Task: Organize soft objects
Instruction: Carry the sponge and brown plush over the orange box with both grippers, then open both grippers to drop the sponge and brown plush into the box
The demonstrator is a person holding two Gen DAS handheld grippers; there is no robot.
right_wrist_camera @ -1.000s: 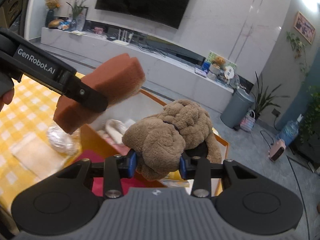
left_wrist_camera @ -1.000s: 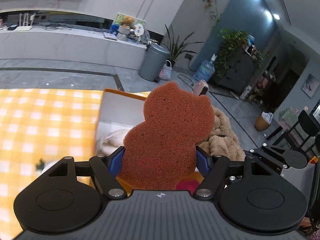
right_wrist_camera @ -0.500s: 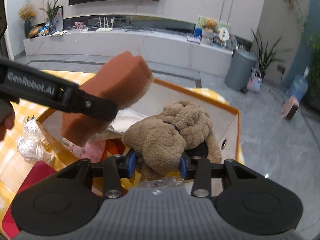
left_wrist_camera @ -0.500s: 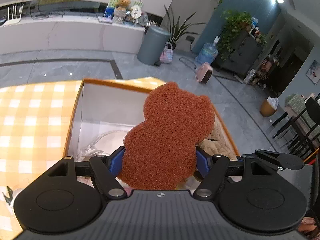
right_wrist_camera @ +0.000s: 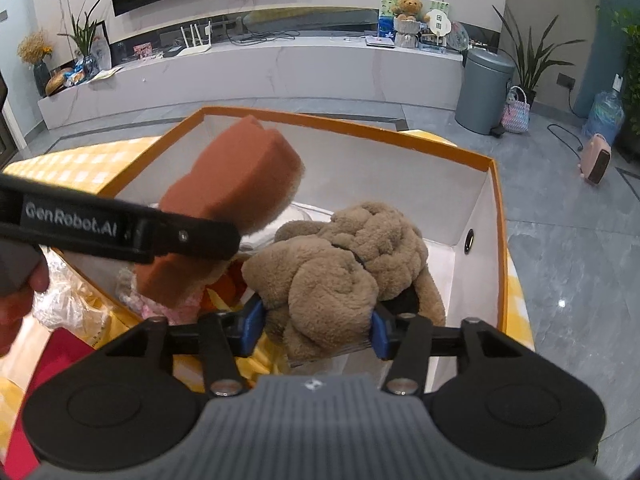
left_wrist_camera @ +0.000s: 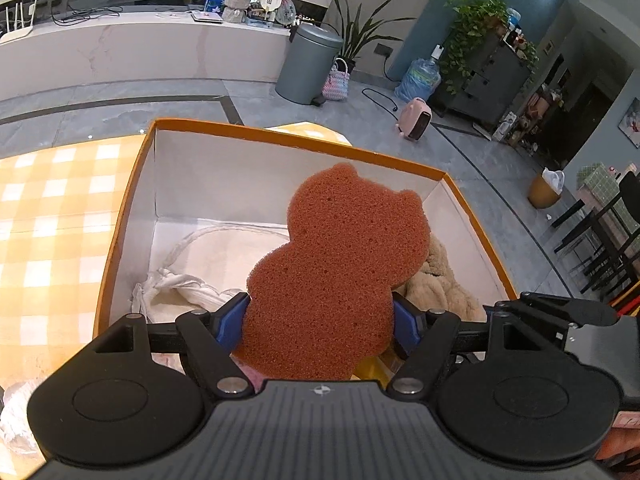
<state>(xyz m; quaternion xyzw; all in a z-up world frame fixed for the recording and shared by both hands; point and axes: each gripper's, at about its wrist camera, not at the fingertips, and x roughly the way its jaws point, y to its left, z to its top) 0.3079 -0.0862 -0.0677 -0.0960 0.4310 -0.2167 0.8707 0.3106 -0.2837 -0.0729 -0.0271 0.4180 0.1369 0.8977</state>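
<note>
A brown bear-shaped sponge (left_wrist_camera: 340, 272) stands upright in my left gripper (left_wrist_camera: 320, 322). Its blue pads still touch the sponge's sides while the jaws are opening. It hangs over the orange-rimmed white box (left_wrist_camera: 280, 140). In the right wrist view the sponge (right_wrist_camera: 236, 200) sits left of a tan plush toy (right_wrist_camera: 340, 264). My right gripper (right_wrist_camera: 316, 326) has that toy between its pads, low inside the box (right_wrist_camera: 340, 120). Its jaws are opening too, with the fur still against both pads. The plush toy (left_wrist_camera: 440, 284) shows behind the sponge.
A white cloth (left_wrist_camera: 208, 264) and a pink soft item (right_wrist_camera: 168, 304) lie in the box. The box stands on a yellow checked tablecloth (left_wrist_camera: 52, 208). A crumpled clear bag (right_wrist_camera: 68, 300) and a red item (right_wrist_camera: 40, 380) lie to the left outside it. A hand (right_wrist_camera: 24, 292) holds the left gripper.
Both grippers have come down over the box, which now fills more of each view. The right jaws have spread wider around the plush toy. The sponge stays upright between the left pads.
</note>
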